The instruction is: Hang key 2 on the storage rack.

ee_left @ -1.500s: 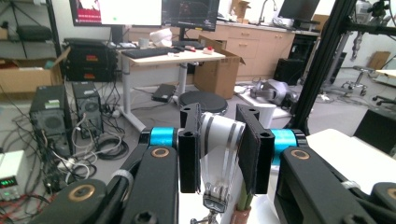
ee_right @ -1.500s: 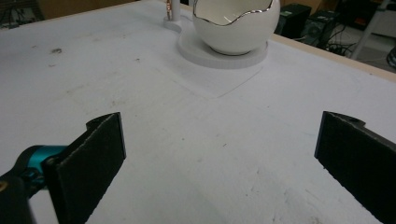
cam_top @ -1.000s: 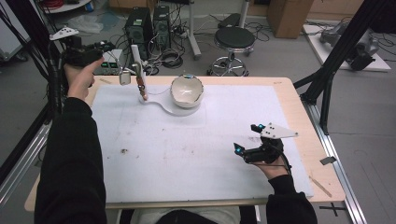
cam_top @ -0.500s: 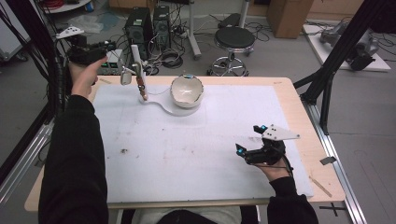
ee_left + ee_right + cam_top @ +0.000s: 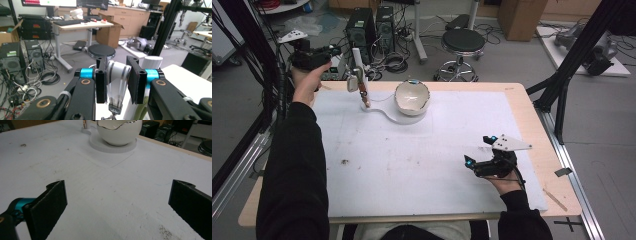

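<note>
From above, a wooden table (image 5: 532,107) carries a white mat (image 5: 412,160), and a person in black sleeves reaches in from the near edge. Their left hand (image 5: 307,82) is raised past the far left corner, holding the left gripper (image 5: 336,50) out over the floor clutter of computer towers (image 5: 372,25) and cables. Just beside that gripper stands a slim white post (image 5: 358,62) on a curved white base (image 5: 387,114) that sweeps round under a white bowl (image 5: 412,97) with a wavy rim. A small silvery piece (image 5: 352,82) hangs by the post, and a brownish tip (image 5: 367,102) sits lower down. A round black stool (image 5: 463,40) stands behind the table. The right gripper (image 5: 479,152) rests low on the mat near the right edge, well apart from the bowl.

In the left gripper view, the jaws are pinching a curled grey band with darker stripes (image 5: 117,80); it bulges between the pads and narrows below to a small metal clasp (image 5: 115,110). A white cylinder (image 5: 152,61) stands just behind the right-hand jaw, and the stool (image 5: 101,51) and a desk (image 5: 80,25) lie beyond.

In the right gripper view, the jaws are spread wide over bare mat (image 5: 112,202), speckled with dark crumbs (image 5: 163,230). Ahead, the glossy white bowl (image 5: 118,132), its scalloped rim edged in gold, sits on its round white base (image 5: 112,147).
</note>
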Motion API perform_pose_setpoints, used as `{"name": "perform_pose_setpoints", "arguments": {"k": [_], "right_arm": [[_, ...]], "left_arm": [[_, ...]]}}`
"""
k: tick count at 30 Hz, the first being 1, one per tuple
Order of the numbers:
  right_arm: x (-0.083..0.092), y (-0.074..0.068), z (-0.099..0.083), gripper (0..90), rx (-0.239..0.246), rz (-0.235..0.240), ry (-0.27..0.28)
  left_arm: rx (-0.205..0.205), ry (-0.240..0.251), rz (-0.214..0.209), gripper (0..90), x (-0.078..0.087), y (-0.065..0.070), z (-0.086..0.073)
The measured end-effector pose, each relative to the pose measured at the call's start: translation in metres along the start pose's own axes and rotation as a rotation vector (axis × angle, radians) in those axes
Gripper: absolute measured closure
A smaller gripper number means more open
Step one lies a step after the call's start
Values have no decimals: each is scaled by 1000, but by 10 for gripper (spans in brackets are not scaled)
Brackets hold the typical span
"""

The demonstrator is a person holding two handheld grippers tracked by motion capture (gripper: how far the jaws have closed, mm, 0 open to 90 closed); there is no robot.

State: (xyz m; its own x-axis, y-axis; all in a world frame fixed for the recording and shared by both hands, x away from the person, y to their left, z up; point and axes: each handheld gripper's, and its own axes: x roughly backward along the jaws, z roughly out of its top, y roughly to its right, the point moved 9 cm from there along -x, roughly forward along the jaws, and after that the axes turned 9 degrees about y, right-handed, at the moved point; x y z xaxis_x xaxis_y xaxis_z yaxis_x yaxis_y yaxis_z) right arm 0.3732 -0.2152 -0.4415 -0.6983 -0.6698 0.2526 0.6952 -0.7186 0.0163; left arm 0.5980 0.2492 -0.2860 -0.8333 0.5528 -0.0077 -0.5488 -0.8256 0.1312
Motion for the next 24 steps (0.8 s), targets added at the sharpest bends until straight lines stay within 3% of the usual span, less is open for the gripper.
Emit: {"name": "perform_pose_setpoints", "arguments": {"k": [16,19,21,23,24], "right_arm": [[0,4,1,9,0,-7,11],[0,4,2,9,-11,-9,14],[1,5,3,9,-19,-13,19],[1,7,4,9,-37,-16,28],[1,8,5,9,-48,-19,35]], "left_arm": [[-6,-41,-43,702,-4,12,-8],[19,-55,-47,693,-3,12,-9],[68,-66,-36,667,-2,11,-9],[130,-49,-43,545,0,10,-5],[127,-45,-32,469,1,10,-4]]}}
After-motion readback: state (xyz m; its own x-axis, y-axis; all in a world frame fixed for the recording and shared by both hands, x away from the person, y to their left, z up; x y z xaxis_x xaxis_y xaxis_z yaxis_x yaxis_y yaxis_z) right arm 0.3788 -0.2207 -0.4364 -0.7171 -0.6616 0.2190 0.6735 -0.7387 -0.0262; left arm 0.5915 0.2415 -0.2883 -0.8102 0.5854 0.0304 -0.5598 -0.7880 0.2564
